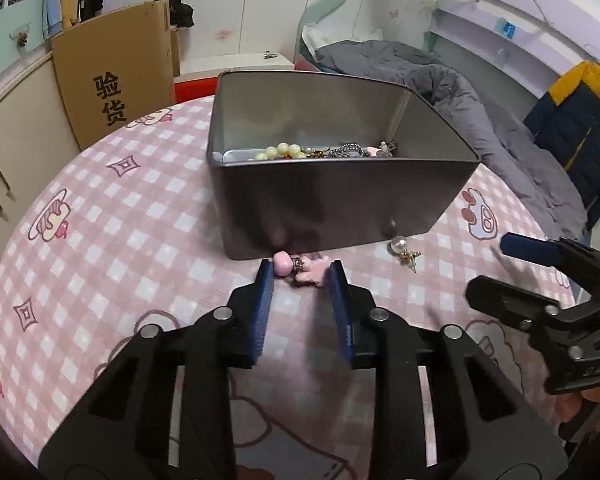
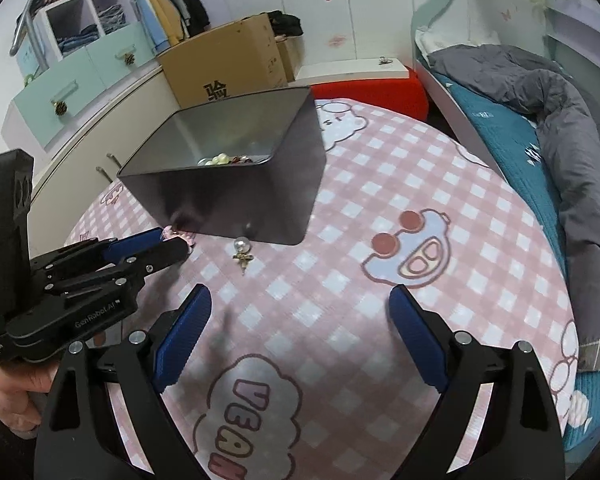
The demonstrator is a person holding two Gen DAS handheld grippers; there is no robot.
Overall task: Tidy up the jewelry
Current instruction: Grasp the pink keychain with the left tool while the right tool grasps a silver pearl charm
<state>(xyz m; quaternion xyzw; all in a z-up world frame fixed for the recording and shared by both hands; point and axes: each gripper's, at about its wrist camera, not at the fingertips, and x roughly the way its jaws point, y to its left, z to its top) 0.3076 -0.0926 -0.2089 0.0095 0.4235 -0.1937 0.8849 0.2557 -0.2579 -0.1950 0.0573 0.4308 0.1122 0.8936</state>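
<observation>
A dark metal tin (image 1: 332,200) stands open on the pink checked tablecloth (image 1: 112,216) and holds pale green beads (image 1: 280,151) and other jewelry. A pink charm piece (image 1: 298,269) lies on the cloth against the tin's near wall. My left gripper (image 1: 302,276) is part open, its blue pads on either side of the pink piece, touching or nearly touching it. A pearl earring with a gold star (image 1: 403,250) lies to its right, also in the right wrist view (image 2: 242,251). My right gripper (image 2: 300,300) is wide open and empty above the cloth, nearer than the earring.
A cardboard box (image 1: 116,80) stands behind the table at left, next to white cupboards. A bed with a grey quilt (image 2: 560,120) runs along the right side. A red stool (image 2: 376,88) sits behind the table. The tin (image 2: 236,168) stands at the table's far left.
</observation>
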